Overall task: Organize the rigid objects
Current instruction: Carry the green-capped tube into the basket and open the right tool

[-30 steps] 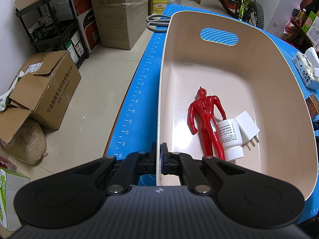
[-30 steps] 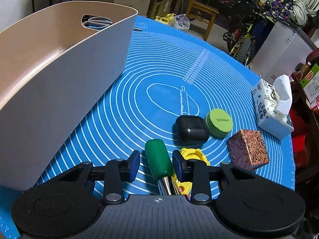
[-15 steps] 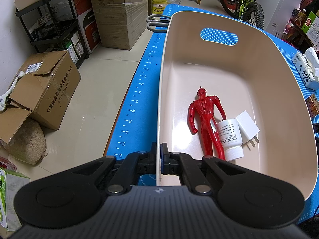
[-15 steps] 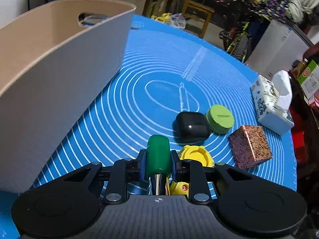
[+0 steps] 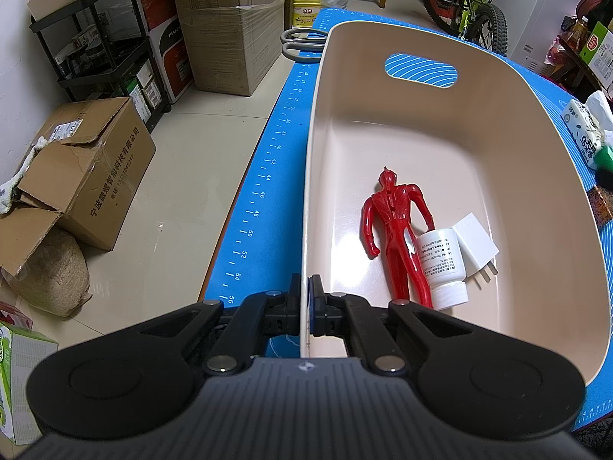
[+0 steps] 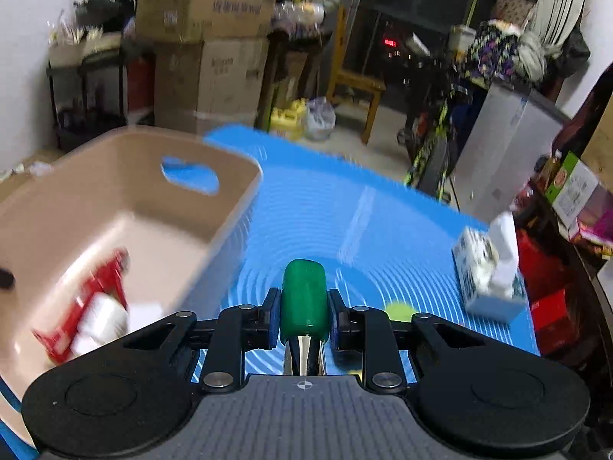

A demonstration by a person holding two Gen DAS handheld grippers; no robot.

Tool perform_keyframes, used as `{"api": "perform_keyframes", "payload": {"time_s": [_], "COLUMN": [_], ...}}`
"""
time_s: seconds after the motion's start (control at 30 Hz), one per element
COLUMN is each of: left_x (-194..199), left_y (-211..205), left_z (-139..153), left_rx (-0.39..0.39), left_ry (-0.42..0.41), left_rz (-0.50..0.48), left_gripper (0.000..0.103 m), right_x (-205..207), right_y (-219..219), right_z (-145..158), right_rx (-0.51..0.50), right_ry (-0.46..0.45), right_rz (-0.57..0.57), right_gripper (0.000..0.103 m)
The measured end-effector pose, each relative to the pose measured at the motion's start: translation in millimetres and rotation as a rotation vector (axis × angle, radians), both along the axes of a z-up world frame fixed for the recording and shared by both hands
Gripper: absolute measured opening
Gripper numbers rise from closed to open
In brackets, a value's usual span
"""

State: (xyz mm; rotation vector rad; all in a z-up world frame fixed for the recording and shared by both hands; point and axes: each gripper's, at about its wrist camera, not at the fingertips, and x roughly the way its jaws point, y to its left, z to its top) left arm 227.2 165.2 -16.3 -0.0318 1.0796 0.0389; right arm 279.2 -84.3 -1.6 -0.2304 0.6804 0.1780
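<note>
A beige plastic bin point(image 5: 498, 122) stands on the blue mat point(image 5: 268, 176). In it lie a red toy figure point(image 5: 398, 226), a white bottle point(image 5: 442, 264) and a white plug adapter point(image 5: 475, 239). My left gripper point(image 5: 305, 308) is shut on the bin's near-left rim. My right gripper point(image 6: 302, 318) is shut on a green-handled tool point(image 6: 304, 299) with a metal shaft, held in the air above the mat to the right of the bin point(image 6: 126, 207). The right wrist view is blurred; the red figure point(image 6: 92, 299) and bottle point(image 6: 101, 322) show inside the bin.
A tissue pack point(image 6: 490, 268) and a green round lid point(image 6: 400, 312) are on the mat at right. Scissors point(image 5: 302, 44) lie beyond the bin's far left corner. Cardboard boxes point(image 5: 88, 176), a shelf rack and a bicycle point(image 5: 467, 4) stand on the floor around the table.
My right gripper closed on the green-handled tool, then lifted it off the mat and swung toward the bin. The left gripper and the bin have not moved.
</note>
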Motion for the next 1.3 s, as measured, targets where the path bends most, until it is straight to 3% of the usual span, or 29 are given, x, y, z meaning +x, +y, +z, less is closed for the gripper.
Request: {"api": "perform_keyframes", "payload": {"time_s": [0.13,0.37,0.77,1.23,1.3], "left_x": [0,0,0,1,1], "left_y": [0,1,1,1,1], "left_z": [0,0,0,-2,-2], "left_rx": [0.001,0.001,0.002,0.004,0.002], "left_ry": [0.000,0.000,0.000,0.000,0.000], "left_rz": [0.000,0.000,0.001,0.000,0.001], "left_gripper": [0.005,0.005,0.004,0.004,0.004], "right_x": [2,15,29,45,44], "right_y": [20,61,141,156,154], "right_z": [17,25,-5,-44,-43], "right_rx": [0.034,0.065,0.008,-0.093,-0.094], "right_ry": [-0.041,-0.029,0.142,0.346,0.346], "right_rz": [0.030,0.090,0.206,0.176,0.181], "right_gripper": [0.033,0.033,0.033,0.033,0.038]}}
